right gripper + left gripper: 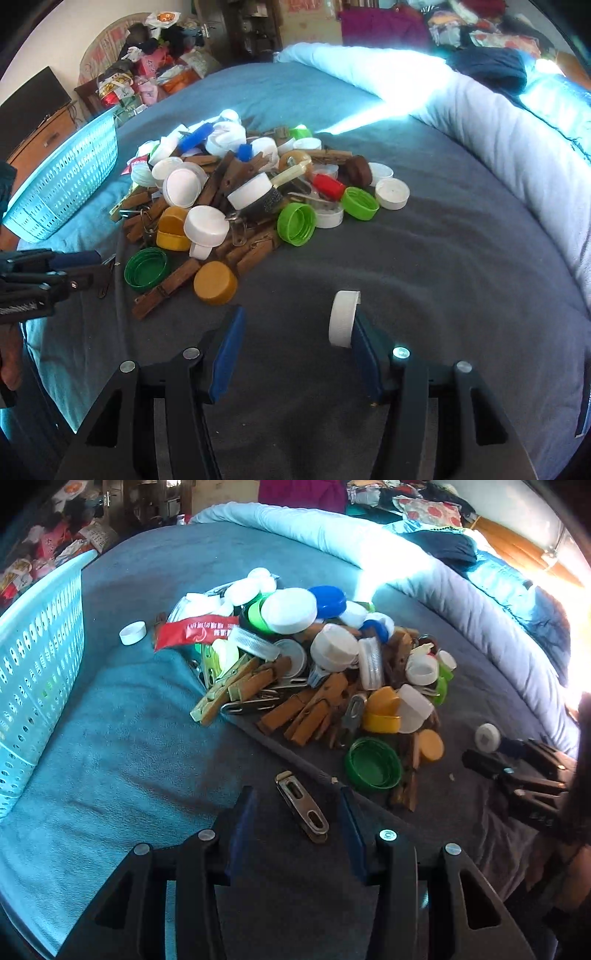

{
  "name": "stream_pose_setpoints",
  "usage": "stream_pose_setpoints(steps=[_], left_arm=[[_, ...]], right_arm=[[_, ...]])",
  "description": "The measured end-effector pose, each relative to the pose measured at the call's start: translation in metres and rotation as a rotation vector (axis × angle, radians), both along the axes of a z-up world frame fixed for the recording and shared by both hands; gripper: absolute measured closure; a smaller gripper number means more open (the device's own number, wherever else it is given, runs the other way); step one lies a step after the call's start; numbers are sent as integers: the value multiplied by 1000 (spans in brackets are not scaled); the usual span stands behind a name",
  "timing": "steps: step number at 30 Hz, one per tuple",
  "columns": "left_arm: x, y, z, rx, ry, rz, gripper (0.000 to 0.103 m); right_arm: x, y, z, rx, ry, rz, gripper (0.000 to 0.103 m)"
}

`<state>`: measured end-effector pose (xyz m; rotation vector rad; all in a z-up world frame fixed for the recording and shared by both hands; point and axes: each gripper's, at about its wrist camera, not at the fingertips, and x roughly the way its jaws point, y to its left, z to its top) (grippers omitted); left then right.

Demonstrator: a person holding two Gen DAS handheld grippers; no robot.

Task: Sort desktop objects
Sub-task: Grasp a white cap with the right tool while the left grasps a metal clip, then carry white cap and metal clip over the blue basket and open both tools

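Observation:
A pile of bottle caps and wooden and metal clothespins (317,664) lies on a grey-blue bedspread; it also shows in the right wrist view (240,192). My left gripper (299,805) is open, its jaws on either side of a metal clip (303,808) that lies flat on the cloth. My right gripper (295,332) is open; a white cap (343,317) stands on edge against the inner face of its right finger. The right gripper also shows in the left wrist view (517,768) with the white cap (487,737) at its tip.
A light blue perforated basket (40,657) stands at the left, also in the right wrist view (70,181). A rolled pale quilt (498,125) borders the far and right sides. A green cap (373,762) and a lone white cap (133,632) lie near the pile.

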<state>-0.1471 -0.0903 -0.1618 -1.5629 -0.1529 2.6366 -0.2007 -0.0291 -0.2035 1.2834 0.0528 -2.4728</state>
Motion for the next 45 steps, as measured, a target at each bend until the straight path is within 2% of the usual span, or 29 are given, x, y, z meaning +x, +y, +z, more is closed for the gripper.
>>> stream_pose_setpoints(steps=[1, 3, 4, 5, 9, 11, 15, 19, 23, 25, 29, 35, 40, 45], left_arm=[[1, 2, -1, -12, 9, 0, 57], [1, 6, -2, -47, 22, 3, 69], [1, 6, -2, -42, 23, 0, 85], [2, 6, -3, -29, 20, -2, 89], [6, 1, 2, -24, 37, 2, 89], [7, 1, 7, -20, 43, -3, 89], [12, -5, 20, -22, 69, 6, 89], [18, -14, 41, -26, 129, 17, 89], [14, -25, 70, -45, 208, 49, 89], [3, -30, 80, -69, 239, 74, 89], [6, -70, 107, -90, 276, 147, 89], [9, -130, 138, -120, 327, 253, 89], [11, -174, 152, -133, 352, 322, 89], [8, -208, 149, -132, 341, 372, 89]], right_arm=[[0, 3, 1, -8, 4, -7, 48], [0, 10, 0, -26, -6, -26, 48], [0, 13, -3, -31, -14, -32, 48], [-1, 16, -5, -36, -20, -36, 48], [-2, 18, -6, -41, -24, -22, 50], [-3, 17, -5, -42, -27, -21, 55], [-1, 12, -7, 1, -31, -12, 73], [3, 16, 6, -24, -8, -40, 74], [1, 3, 38, -50, 53, -25, 74], [-5, -10, 57, -60, 89, -1, 74], [-23, -49, 89, -84, 138, 56, 74], [-46, -126, 126, -90, 167, 159, 74], [-53, -191, 150, -85, 186, 247, 74], [-56, -257, 162, -64, 195, 347, 74]])
